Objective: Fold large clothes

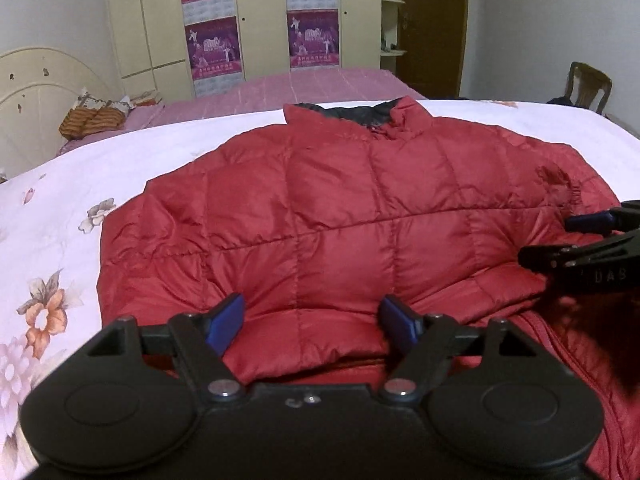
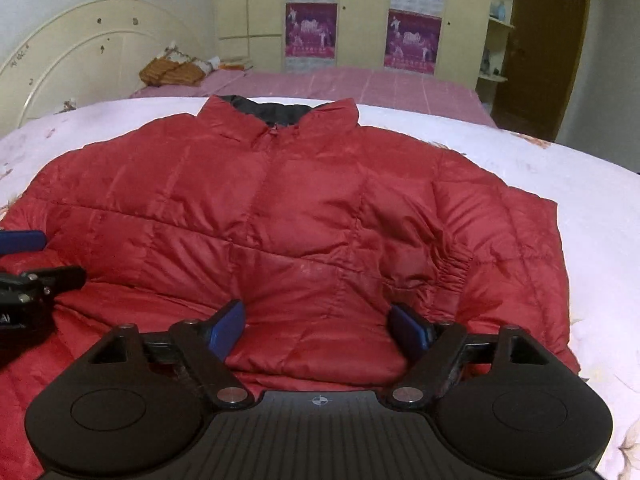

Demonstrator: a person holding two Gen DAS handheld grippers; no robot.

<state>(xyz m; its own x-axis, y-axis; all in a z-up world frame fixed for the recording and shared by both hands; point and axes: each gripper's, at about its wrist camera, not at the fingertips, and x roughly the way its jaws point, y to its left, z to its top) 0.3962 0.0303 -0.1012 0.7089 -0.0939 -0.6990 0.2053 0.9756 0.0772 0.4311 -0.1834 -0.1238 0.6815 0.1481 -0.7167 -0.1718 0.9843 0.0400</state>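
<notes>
Behind the red jacket (image 1: pixel 340 216), cream wardrobe doors (image 1: pixel 256 24) carrying purple posters (image 1: pixel 212 46) are filling the far wall, with a dark wooden door (image 1: pixel 432 28) to their right and a pale arched headboard (image 1: pixel 36 96) to their left. Beyond the jacket's collar a pink striped bedspread (image 1: pixel 312 86) is stretching back toward the wardrobe, and a striped orange bundle (image 1: pixel 90 120) is lying on it near the headboard. A wooden chair (image 1: pixel 588 86) is standing off past the jacket's right shoulder.

Under the jacket, a white floral quilt (image 1: pixel 52 248) is covering the bed. The jacket is lying flat on it, zipped front up, dark lining (image 2: pixel 276 112) showing inside the collar, with a sleeve folded across the chest and the lower part doubled up into a puffy fold along the near side.

The left gripper (image 1: pixel 312 322) is sitting at the jacket's near fold with its blue pads (image 1: pixel 226 320) spread wide, the padded fold bulging between them without being pinched. The right gripper (image 2: pixel 320 326) is poised likewise further along the same fold, fingers parted, nothing clamped. Each gripper is showing at the edge of the other's view, just beside it over the jacket.
</notes>
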